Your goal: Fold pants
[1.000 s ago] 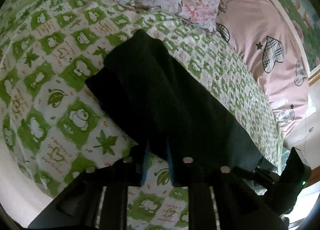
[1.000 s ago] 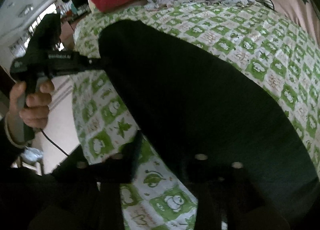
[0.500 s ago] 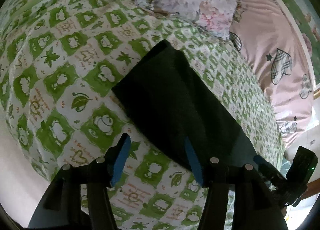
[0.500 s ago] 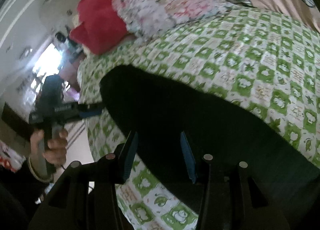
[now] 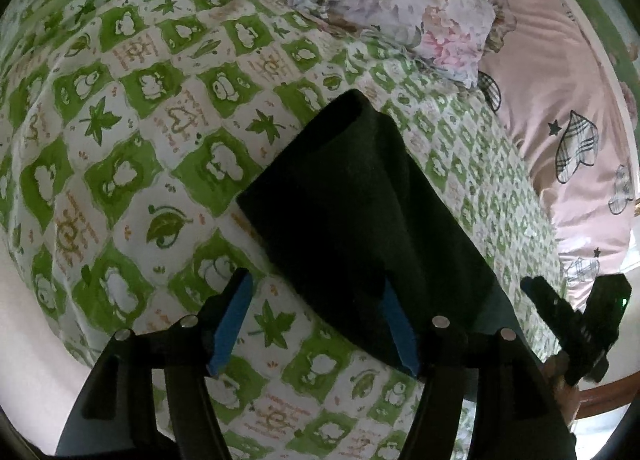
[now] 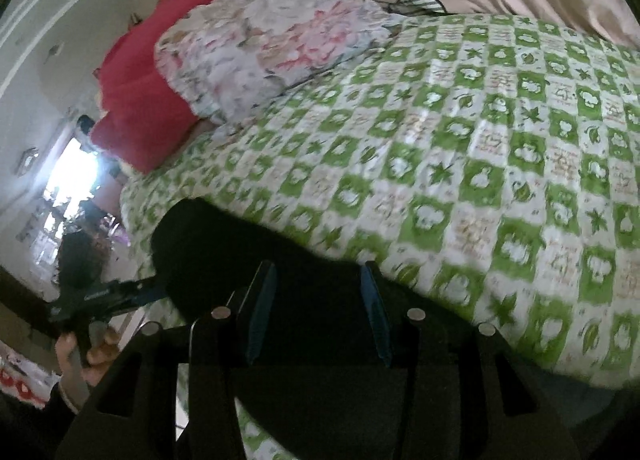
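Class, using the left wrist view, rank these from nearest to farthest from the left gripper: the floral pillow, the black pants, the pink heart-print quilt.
From the left gripper:
1. Black pants: right at the fingers, lying on the green checked bedspread.
2. Pink heart-print quilt: along the right edge.
3. Floral pillow: top, at the bed's far end.

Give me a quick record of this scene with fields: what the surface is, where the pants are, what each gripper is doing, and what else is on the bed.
surface: bed with a green and white checked sheet
pants: black pants lying flat in a long strip on the sheet
left gripper: left gripper open, jaws just opened, over the pants' near edge, not pinching
right gripper: right gripper open above the pants, nothing gripped
other things: floral pillow, red cushion, pink blanket with hearts
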Tool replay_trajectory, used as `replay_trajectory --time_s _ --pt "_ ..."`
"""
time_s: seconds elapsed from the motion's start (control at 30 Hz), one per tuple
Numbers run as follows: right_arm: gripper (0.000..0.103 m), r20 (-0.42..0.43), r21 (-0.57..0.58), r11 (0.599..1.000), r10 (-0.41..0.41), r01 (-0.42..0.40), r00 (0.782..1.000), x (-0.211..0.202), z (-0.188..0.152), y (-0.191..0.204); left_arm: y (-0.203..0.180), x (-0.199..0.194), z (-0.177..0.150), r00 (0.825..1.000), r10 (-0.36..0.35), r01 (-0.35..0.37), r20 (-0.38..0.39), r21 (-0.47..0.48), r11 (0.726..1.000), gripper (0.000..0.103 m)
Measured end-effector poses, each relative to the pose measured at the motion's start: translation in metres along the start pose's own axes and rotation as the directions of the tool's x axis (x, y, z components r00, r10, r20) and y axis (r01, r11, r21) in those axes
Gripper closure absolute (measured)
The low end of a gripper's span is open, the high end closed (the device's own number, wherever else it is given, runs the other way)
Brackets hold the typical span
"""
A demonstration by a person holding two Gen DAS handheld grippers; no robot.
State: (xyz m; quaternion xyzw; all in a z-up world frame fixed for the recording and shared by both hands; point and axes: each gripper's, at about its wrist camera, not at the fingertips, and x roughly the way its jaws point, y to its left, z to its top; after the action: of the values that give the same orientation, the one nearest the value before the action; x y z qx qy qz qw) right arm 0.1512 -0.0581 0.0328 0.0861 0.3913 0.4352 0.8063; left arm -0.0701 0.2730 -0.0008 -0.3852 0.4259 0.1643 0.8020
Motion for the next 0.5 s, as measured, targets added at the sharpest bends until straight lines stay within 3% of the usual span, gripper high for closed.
replay_trajectory --time_s 0.3,0.5 --pt "0.057 -0.095 -0.008 1.000 -0.030 0.029 0.995 0.045 0.020 -0.023 0.008 0.016 0.010 1.000 0.013 -0.013 -0.003 -0.021 1.000 0.037" --pt "0.057 -0.217 -0.123 0.992 -0.063 0.036 0.974 0.078 0.008 -0.011 -0.001 0.027 0.016 0.999 0.041 -0.041 0.026 0.020 0.999 0.043"
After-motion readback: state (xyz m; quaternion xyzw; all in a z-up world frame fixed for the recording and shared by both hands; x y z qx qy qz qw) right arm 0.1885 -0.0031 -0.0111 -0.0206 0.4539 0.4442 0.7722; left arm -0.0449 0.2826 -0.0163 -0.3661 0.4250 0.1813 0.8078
